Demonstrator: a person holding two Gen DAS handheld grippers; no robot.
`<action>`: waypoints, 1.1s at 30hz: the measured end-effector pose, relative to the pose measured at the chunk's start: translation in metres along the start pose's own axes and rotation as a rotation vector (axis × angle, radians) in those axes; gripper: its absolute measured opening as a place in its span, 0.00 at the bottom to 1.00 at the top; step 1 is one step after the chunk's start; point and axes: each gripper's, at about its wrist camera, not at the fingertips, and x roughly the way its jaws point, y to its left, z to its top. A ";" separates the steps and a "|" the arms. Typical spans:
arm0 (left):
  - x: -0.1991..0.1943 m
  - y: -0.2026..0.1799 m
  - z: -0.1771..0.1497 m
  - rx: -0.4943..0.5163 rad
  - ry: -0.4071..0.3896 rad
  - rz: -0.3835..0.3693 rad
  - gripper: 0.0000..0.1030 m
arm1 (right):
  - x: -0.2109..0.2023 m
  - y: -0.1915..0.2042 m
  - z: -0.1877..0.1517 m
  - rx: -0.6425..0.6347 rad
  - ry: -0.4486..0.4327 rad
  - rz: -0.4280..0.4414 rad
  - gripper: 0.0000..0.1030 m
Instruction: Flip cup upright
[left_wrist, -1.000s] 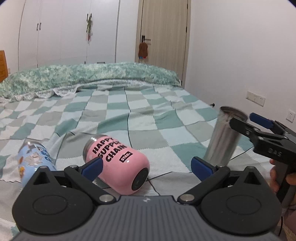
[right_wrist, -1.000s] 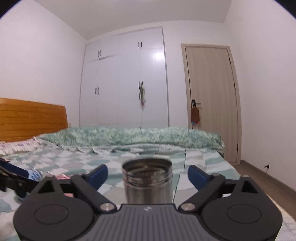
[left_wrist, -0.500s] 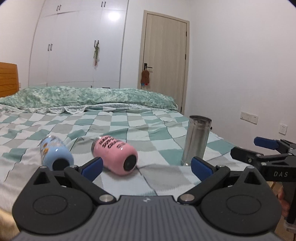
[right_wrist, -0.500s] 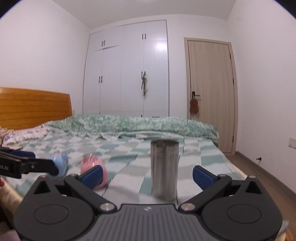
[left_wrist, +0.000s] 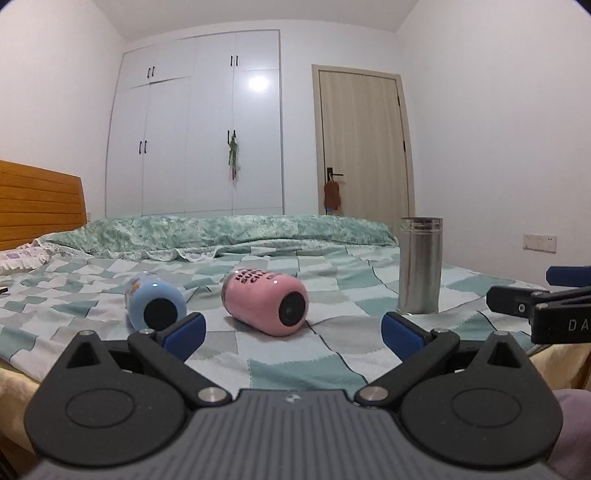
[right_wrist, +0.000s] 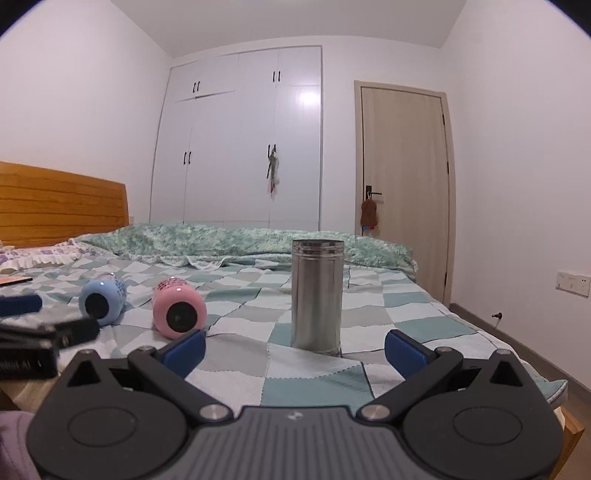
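Note:
A steel cup (left_wrist: 420, 264) stands upright on the checked bed cover (left_wrist: 303, 369), also in the right wrist view (right_wrist: 317, 295). A pink cup (left_wrist: 265, 302) lies on its side, base toward me, also in the right wrist view (right_wrist: 178, 308). A light blue cup (left_wrist: 155, 305) lies on its side to its left, also in the right wrist view (right_wrist: 102, 301). My left gripper (left_wrist: 293, 328) is open and empty, back from the cups. My right gripper (right_wrist: 295, 349) is open and empty, short of the steel cup.
The bed's near edge (left_wrist: 14, 380) lies just below the grippers. A green quilt (left_wrist: 221, 230) is bunched at the far side. A wooden headboard (left_wrist: 37, 206) is at left. White wardrobes (left_wrist: 199, 129) and a door (left_wrist: 364, 147) stand behind.
Both grippers have drawn back and down from the cups toward the bed's near edge. The right gripper has left the steel cup standing upright. The pink and blue cups have not moved.

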 end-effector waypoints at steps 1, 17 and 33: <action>0.000 0.000 0.000 -0.001 -0.005 0.004 1.00 | 0.000 0.000 0.000 0.001 -0.006 0.000 1.00; -0.002 0.004 -0.003 -0.018 -0.011 0.004 1.00 | 0.000 0.000 -0.002 0.008 -0.032 -0.007 1.00; -0.003 0.005 -0.003 -0.024 -0.015 0.005 1.00 | 0.000 0.000 -0.002 0.005 -0.033 -0.007 1.00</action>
